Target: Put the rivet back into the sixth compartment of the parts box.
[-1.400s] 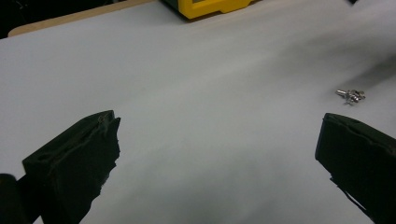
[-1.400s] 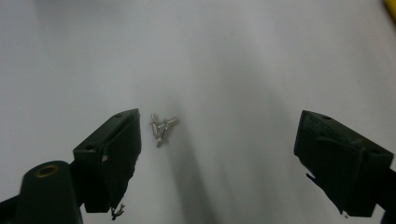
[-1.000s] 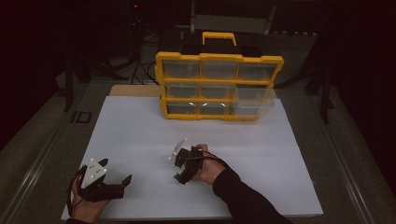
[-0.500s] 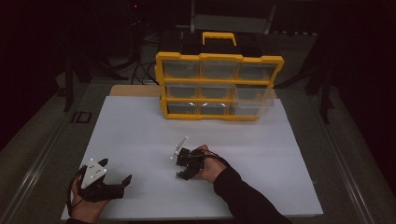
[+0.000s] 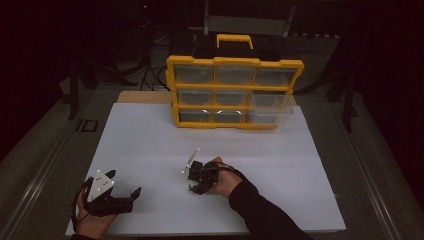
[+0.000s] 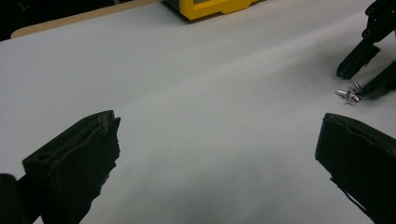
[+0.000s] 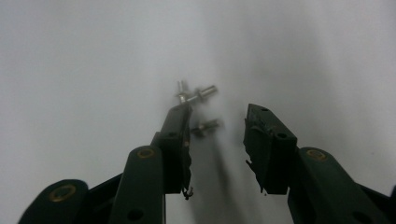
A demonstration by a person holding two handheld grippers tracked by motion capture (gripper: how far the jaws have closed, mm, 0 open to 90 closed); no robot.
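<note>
A few small silver screws point(image 7: 198, 94) lie on the white sheet point(image 5: 150, 145) at the tips of my right gripper point(image 7: 217, 116). One screw point(image 7: 205, 127) rests between the jaws, close to the left one, with neither pad pressing on it. The jaws have just been closing and still stand apart. In the high view the right gripper point(image 5: 192, 181) points down at the sheet's middle front. My left gripper point(image 5: 125, 182) rests at the front left, wide open with nothing between its fingers. From the left gripper view point(image 6: 217, 140) the screws point(image 6: 349, 94) show beside the right gripper point(image 6: 369, 70).
A yellow organizer point(image 5: 232, 92) with clear drawers and a carry handle stands upright at the back of the sheet. One clear drawer point(image 5: 270, 107) at its lower right sticks out. Dark floor and stands surround the table.
The right gripper's jaws have drawn closer together over the screws. Both hands stay where they were.
</note>
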